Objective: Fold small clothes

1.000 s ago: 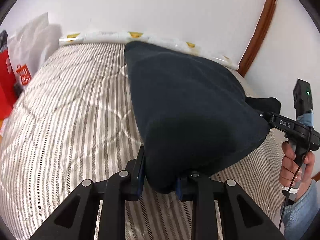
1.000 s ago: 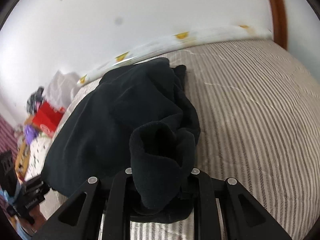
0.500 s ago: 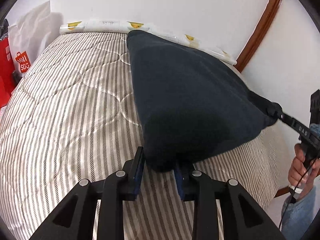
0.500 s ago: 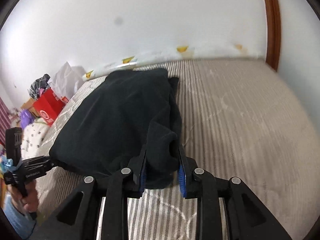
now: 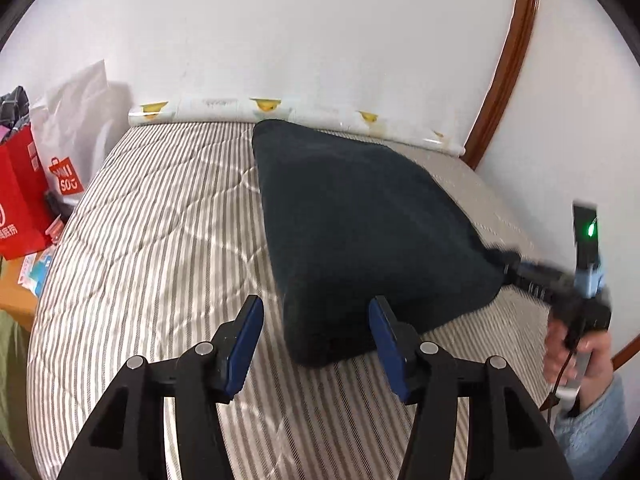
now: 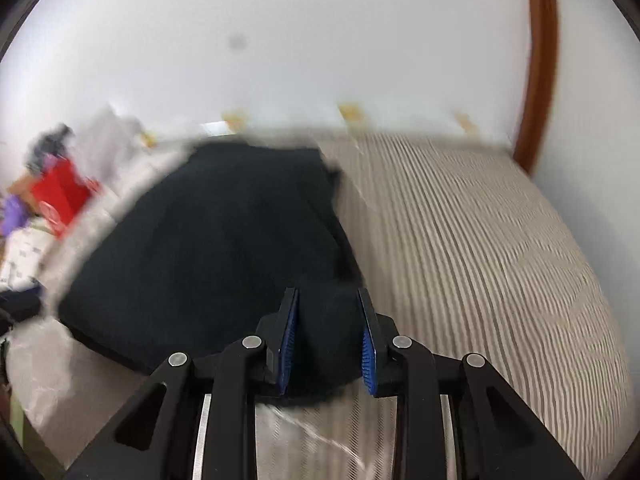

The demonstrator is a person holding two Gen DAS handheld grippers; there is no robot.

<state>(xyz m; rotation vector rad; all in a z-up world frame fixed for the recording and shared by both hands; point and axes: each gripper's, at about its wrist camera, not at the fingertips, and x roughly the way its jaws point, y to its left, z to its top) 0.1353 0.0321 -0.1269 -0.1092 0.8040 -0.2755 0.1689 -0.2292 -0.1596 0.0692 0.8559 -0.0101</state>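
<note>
Your left gripper stands wide open, its blue pads spread well apart, and the near corner of the dark garment lies between them, gripped by neither. Your right gripper has its pads partly open with a bunched fold of the same garment filling the gap; the blur keeps you from telling whether the cloth is actually pinched.

The left wrist view shows what the right one cannot: your right gripper from the side, at the garment's right corner, with your right hand on the handle. It also gives the red shopping bag sharply, a smear in the right view.

The garment lies flat on the striped mattress. Its long axis runs from the near edge toward the wall, the far end narrowing close to the patterned roll along the wall.
</note>
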